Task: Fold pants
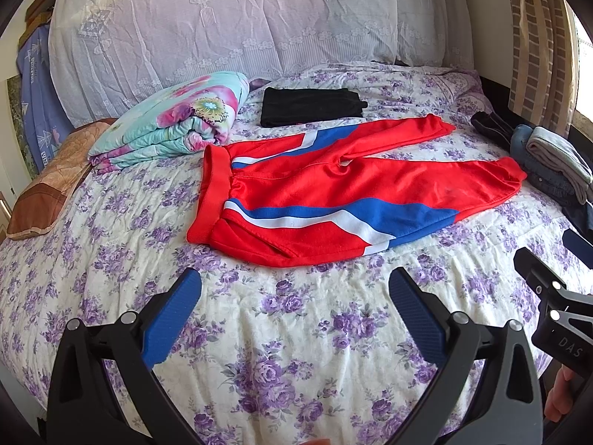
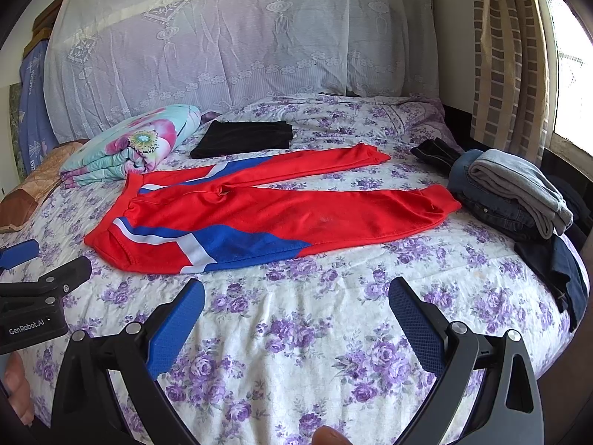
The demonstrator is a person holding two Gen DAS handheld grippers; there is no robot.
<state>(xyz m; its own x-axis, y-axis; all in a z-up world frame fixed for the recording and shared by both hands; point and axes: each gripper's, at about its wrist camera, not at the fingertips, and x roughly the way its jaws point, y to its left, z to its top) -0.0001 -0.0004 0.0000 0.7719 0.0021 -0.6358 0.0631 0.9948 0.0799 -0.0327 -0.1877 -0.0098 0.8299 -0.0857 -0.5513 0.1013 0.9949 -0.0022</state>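
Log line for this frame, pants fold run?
phase: pre-grasp | pants: flat on bed, unfolded, legs splayed | left gripper: open, empty, short of pants | right gripper: open, empty, short of pants

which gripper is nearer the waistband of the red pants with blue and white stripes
Left. The left gripper hovers open over the bedspread just short of the red waistband; the right gripper, also open, sits further along, opposite the legs of the red pants.

One pair of red pants (image 1: pixel 344 189) lies on one bed (image 1: pixel 296 333), with one folded black garment (image 1: pixel 311 106) and one folded floral quilt (image 1: pixel 174 122). One pile of folded clothes (image 2: pixel 519 193) sits at the side. Two grippers show, left gripper (image 1: pixel 294 311) and right gripper (image 2: pixel 296 319).
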